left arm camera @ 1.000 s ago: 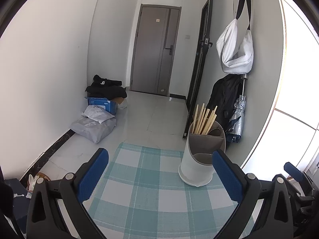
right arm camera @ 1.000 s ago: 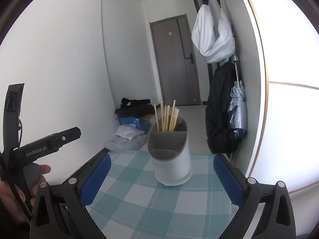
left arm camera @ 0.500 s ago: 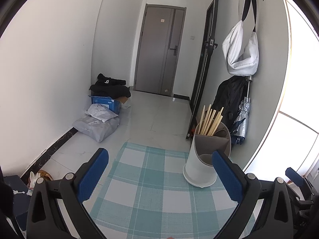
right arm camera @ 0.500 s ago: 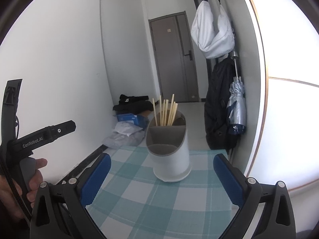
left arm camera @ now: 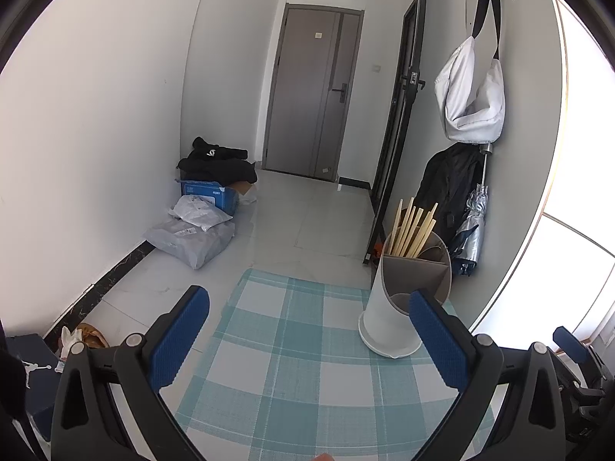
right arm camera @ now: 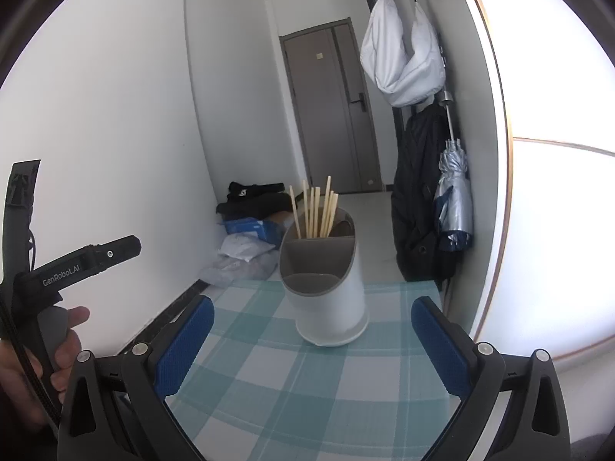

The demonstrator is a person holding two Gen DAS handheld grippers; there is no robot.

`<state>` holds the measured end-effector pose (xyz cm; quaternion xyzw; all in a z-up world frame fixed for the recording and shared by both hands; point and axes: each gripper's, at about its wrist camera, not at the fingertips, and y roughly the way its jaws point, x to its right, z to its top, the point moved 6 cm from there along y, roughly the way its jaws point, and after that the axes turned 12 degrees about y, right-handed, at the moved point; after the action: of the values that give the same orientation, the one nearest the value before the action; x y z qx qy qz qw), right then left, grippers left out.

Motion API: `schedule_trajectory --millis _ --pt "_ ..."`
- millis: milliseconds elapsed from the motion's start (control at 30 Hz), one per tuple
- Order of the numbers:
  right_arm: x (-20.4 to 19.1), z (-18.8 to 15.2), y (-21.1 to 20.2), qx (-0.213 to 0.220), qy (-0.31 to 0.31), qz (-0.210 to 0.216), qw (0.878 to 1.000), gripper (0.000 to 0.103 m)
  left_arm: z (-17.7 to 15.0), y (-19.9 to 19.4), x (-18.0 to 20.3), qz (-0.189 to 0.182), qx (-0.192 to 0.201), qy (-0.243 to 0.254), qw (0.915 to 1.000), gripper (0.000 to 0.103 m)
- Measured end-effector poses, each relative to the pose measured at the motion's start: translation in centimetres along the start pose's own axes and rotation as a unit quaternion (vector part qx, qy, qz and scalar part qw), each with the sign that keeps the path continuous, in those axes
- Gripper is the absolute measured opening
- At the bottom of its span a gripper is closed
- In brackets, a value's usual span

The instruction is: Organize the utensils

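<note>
holder point(left arm camera: 388, 315) base partly behind left claw pad; hand point(right arm camera: 23, 361) cut by frame edge

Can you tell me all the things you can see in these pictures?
utensil holder: one, white with grey insert, on the cloth
chopsticks: several, pale wood, upright in the holder's rear compartment
tablecloth: one, teal and white check, under the holder
door: one, grey, far end
white bag: one, hanging on the right wall
black jacket: one, hanging below the bag
umbrella: one, silver, folded, beside the jacket
blue box: one, on the floor by the left wall
left gripper: blue pads, open, empty
right gripper: blue pads, open, empty
hand: one, holding the left gripper's handle
</note>
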<state>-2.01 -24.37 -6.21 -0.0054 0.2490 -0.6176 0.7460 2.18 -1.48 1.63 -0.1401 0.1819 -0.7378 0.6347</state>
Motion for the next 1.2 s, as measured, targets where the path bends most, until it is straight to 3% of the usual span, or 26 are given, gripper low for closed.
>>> schedule_trajectory --millis 267,467,1200 --pt "0.02 -0.17 -0.01 -0.002 0.0 -0.003 1.0 0.103 -0.35 0.2 0.05 0.001 -0.009 -0.002 1.0 0.102" --pt "0.11 -0.28 -0.22 -0.001 -0.001 -0.008 1.0 0.103 -0.08 -0.49 0.18 0.02 0.012 0.009 0.9997 0.102" --pt "0.44 -0.41 -0.23 -0.007 0.004 -0.011 1.0 0.103 -0.61 0.27 0.19 0.017 -0.018 -0.002 0.9997 0.102"
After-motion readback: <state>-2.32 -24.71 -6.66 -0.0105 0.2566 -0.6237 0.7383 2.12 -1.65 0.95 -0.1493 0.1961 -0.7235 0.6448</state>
